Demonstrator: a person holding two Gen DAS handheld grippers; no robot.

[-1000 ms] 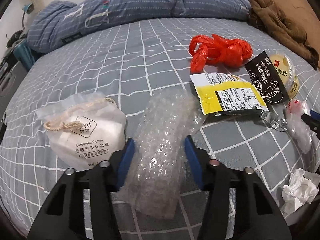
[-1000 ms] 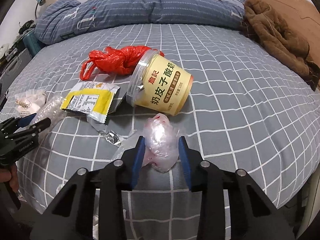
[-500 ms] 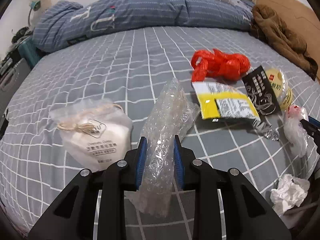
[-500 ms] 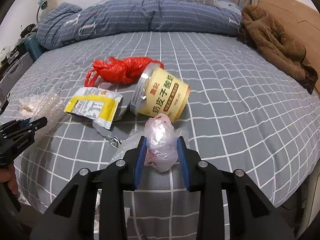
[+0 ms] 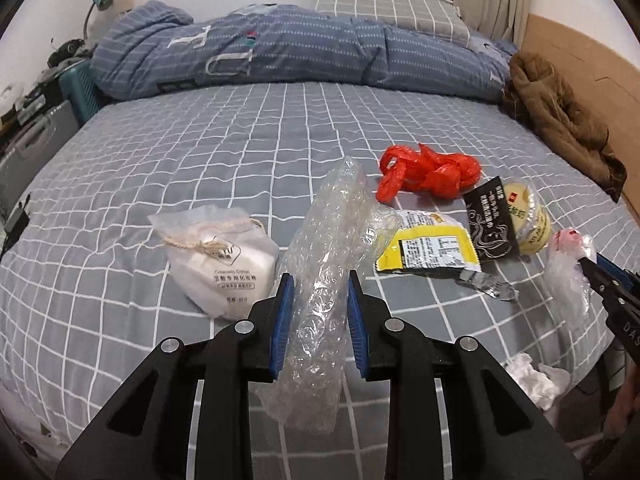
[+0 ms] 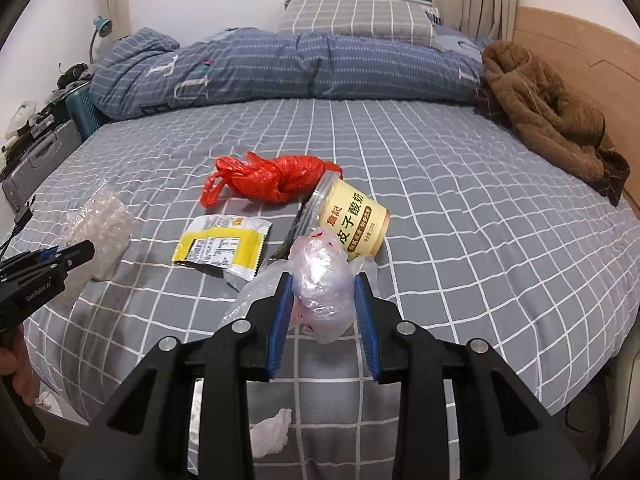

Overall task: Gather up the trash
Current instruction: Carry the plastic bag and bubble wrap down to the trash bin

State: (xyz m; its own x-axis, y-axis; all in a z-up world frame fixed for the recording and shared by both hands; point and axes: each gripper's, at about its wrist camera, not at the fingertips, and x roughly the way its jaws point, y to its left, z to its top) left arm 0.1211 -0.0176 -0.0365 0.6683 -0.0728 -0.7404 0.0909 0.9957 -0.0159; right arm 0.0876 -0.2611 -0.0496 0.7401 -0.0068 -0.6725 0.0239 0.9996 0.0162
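Observation:
My left gripper (image 5: 319, 286) is shut on a clear bubble wrap sheet (image 5: 325, 292), lifted off the grey checked bed (image 5: 240, 152). My right gripper (image 6: 323, 286) is shut on a crumpled clear plastic bag (image 6: 322, 276) with red marks, also raised. On the bed lie a red plastic bag (image 5: 430, 172), a yellow snack wrapper (image 5: 428, 248), a black sachet (image 5: 488, 220), a yellow tub (image 6: 354, 220) on its side and a white cotton pad pouch (image 5: 220, 260). The right gripper (image 5: 596, 268) shows at the right edge of the left wrist view.
A folded blue duvet (image 5: 280, 48) and pillow (image 6: 356, 16) lie at the far end. A brown garment (image 6: 548, 116) sits by the wooden headboard (image 6: 580, 52). White tissue (image 6: 272, 432) lies below the near bed edge. A suitcase (image 6: 36, 160) stands at left.
The left jaws closed on the bubble wrap and lifted it. The right gripper rose with the plastic bag still held. Both views now look from higher up.

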